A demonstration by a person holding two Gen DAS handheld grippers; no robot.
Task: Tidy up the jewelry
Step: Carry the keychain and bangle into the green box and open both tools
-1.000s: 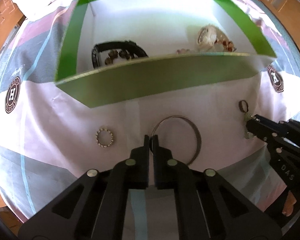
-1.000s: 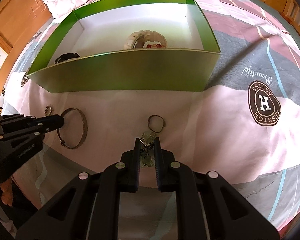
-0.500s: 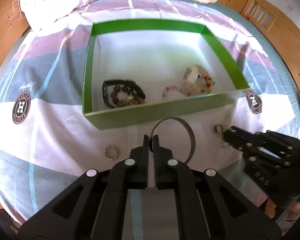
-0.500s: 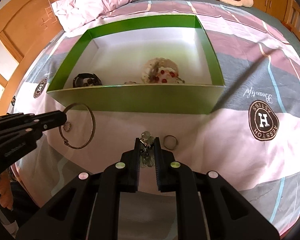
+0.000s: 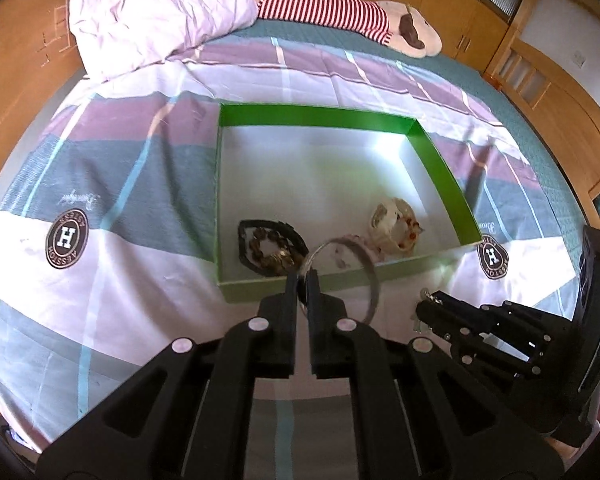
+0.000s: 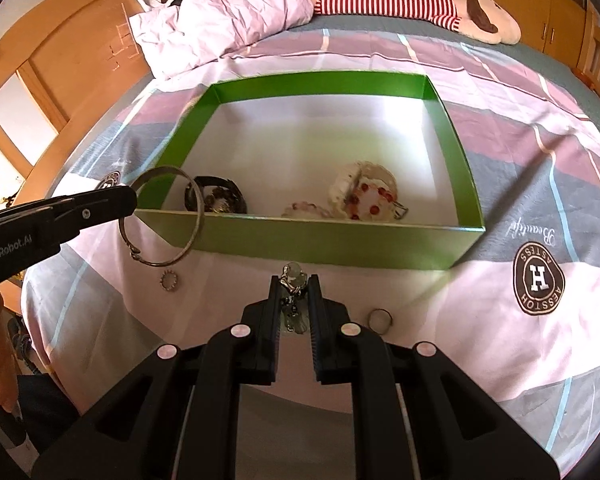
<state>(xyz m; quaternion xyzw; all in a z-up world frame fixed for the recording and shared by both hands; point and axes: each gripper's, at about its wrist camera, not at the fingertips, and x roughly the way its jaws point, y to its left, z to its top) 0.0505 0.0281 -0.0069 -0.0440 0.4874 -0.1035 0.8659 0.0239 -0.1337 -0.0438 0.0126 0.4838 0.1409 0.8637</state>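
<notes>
The green box (image 6: 380, 246) on the bed is the landmark. Going left to right inside it, near its front wall: a black band with brown beads (image 5: 269, 248), a pale pink bead strand (image 6: 306, 210), and a white piece with red stones (image 6: 366, 194). Those three look already sorted; the rest of the box floor is bare.

Outside the box, four pieces remain. The left gripper (image 5: 303, 280) is clamped on the rim of a thin metal bangle (image 6: 162, 220), held in the air at the box's front left corner. Below that, a small beaded ring (image 6: 169, 281) lies on the sheet just in front of the box. The right gripper (image 6: 294, 280) is pinched on a dangling cluster of silver and pale green charms (image 6: 294, 312), held just in front of the front wall, near its middle. A small plain ring (image 6: 380, 319) lies on the sheet to the right of that gripper.

So I judge the task roughly half done: two pieces are in hand, two are untouched. What stands in the way is the front wall, which both held pieces must clear, and the bangle hangs close to the black band's spot. A pillow (image 5: 160, 16) and a striped plush toy (image 5: 340, 12) lie well behind the box, out of the way.
</notes>
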